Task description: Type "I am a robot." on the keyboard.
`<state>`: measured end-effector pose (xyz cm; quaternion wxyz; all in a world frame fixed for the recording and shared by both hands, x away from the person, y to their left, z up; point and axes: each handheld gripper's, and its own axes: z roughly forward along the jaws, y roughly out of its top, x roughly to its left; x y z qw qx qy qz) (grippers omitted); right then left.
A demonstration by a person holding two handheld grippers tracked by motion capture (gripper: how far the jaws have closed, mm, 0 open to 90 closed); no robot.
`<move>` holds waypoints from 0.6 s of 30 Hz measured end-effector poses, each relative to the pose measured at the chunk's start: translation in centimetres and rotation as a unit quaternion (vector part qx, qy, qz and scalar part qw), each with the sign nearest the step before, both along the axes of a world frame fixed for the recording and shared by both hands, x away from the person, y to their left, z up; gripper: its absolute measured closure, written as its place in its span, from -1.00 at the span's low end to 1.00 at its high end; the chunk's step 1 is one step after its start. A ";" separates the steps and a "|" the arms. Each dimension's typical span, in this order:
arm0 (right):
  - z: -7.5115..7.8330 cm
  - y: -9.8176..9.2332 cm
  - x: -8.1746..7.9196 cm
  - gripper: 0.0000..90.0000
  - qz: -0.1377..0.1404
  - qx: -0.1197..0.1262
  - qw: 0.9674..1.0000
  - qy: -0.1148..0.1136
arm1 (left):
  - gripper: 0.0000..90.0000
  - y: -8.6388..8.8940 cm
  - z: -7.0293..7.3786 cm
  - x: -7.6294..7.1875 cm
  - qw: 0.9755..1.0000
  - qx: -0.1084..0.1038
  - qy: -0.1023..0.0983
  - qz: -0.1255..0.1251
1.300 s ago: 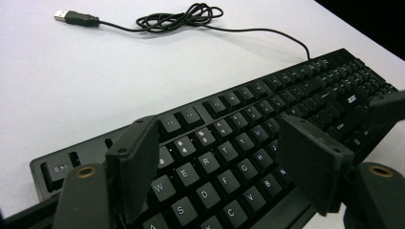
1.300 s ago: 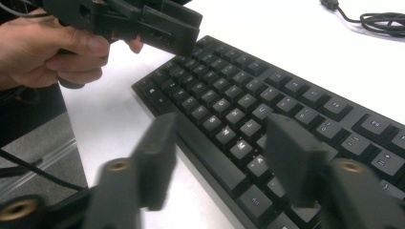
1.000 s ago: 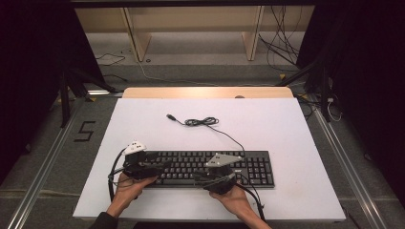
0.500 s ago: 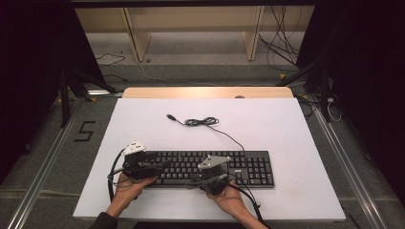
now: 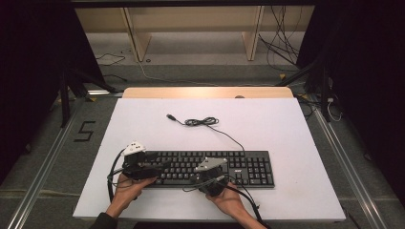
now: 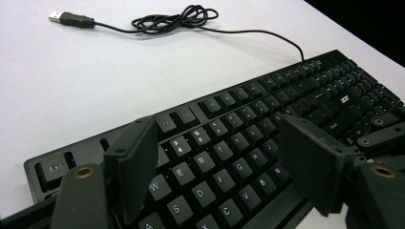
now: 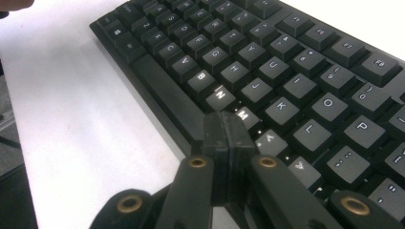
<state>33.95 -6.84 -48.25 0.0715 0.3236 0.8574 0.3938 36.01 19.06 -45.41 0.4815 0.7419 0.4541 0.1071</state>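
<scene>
Looking down from the high view, a black keyboard (image 5: 200, 168) lies along the near edge of the white tabletop (image 5: 286, 133), its cable (image 5: 205, 123) trailing off in a loose coil toward the far side; the left claw (image 5: 145, 168) sits at the keyboard's left end and the right claw (image 5: 210, 177) over its middle, each in a hand coming up from the bottom edge. In the left gripper view, the left claw (image 6: 215, 162) stands with its jaws wide apart, straddling the letter rows above the keyboard (image 6: 248, 124) with nothing between them, and the plug end of the cable (image 6: 176, 18) rests well apart on the bare tabletop (image 6: 95, 71). In the right gripper view, the right claw (image 7: 224, 138) has its jaws pressed together into a single blunt tip, empty, poised just above the bottom letter row of the keyboard (image 7: 267, 62) near the M key (image 7: 242, 115). The step in hand looks like key pressing with the closed tip as a finger. The next move probably calls for a short, straight dip onto one key, centred so neighbouring keys stay untouched, while the left claw steadies or waits.
</scene>
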 end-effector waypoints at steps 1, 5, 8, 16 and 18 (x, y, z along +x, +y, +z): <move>0.0 0.0 0.0 1.00 0.000 0.000 1.000 0.000 | -0.34 0.0 0.0 0.0 1.000 0.000 0.000 0.000; 0.1 0.0 0.0 1.00 -0.002 0.002 1.000 0.005 | -0.34 0.0 0.0 0.0 1.000 0.000 0.000 0.000; 0.2 -0.3 0.1 1.00 -0.004 0.016 1.000 0.010 | -0.34 0.1 0.0 0.0 1.000 0.000 0.000 0.001; 1.5 -1.7 0.1 0.66 -0.019 0.062 0.998 0.005 | -0.32 0.1 0.0 0.1 1.000 0.002 0.002 0.003; 1.8 -2.1 0.1 0.61 -0.021 0.071 0.997 0.004 | -0.28 0.0 0.0 0.1 1.000 0.003 0.002 0.003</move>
